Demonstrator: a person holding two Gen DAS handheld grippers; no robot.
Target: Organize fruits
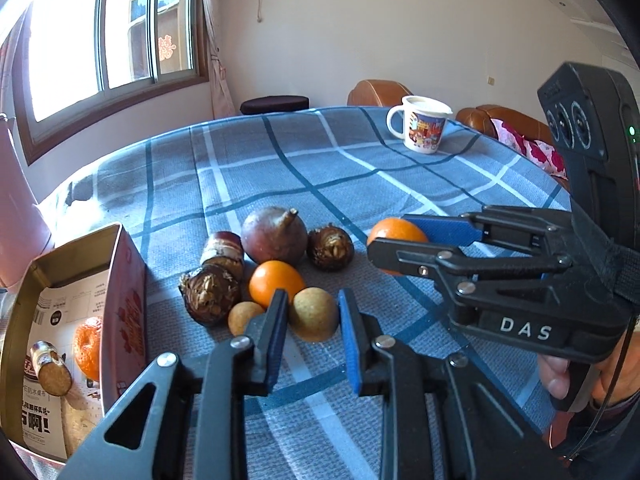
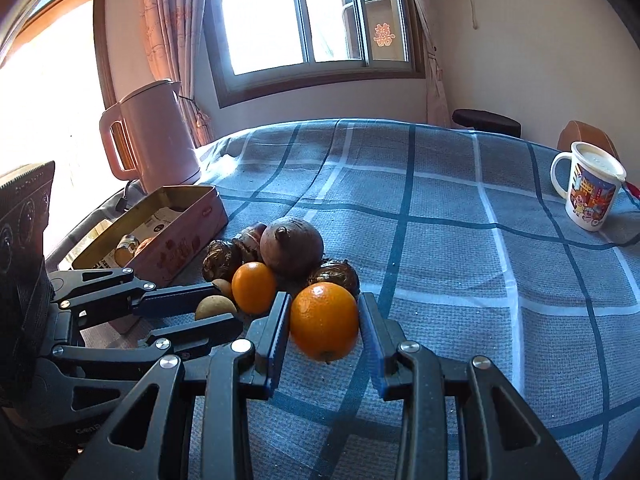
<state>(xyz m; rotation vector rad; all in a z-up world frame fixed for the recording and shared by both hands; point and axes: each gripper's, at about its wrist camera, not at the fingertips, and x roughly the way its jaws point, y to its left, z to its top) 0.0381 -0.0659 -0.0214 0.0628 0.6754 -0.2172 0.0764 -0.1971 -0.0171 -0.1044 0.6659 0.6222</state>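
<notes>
— What have the left tongs (image 1: 313,298) got?

— From my left feed, at the lower middle of the frame, they're pinching a tan round fruit (image 1: 314,316), one blue pad on either side. It sits at the near edge of the fruit pile, just beside a smaller tan fruit (image 1: 245,317) and a loose orange (image 1: 276,282).

— And the right tongs (image 2: 325,300)?

— Clamped on another orange (image 2: 324,322), bottom centre of my right feed, just in front of the pile. I can't tell whether it is clear of the cloth.

— Where's the pile?

— Mid-frame on the counter (image 1: 400,184), on its blue checked cloth: a big purple-brown fruit (image 1: 274,236) with dark, rough brown pieces around it.

— The box?

— The open tin box (image 1: 124,280) is at lower left of the left feed, just beside the pile, with a tangerine (image 1: 88,346) already in it. A mug (image 1: 424,128) stands well apart at upper right, and a pink kettle (image 2: 156,136) is behind the box in the right feed.
</notes>
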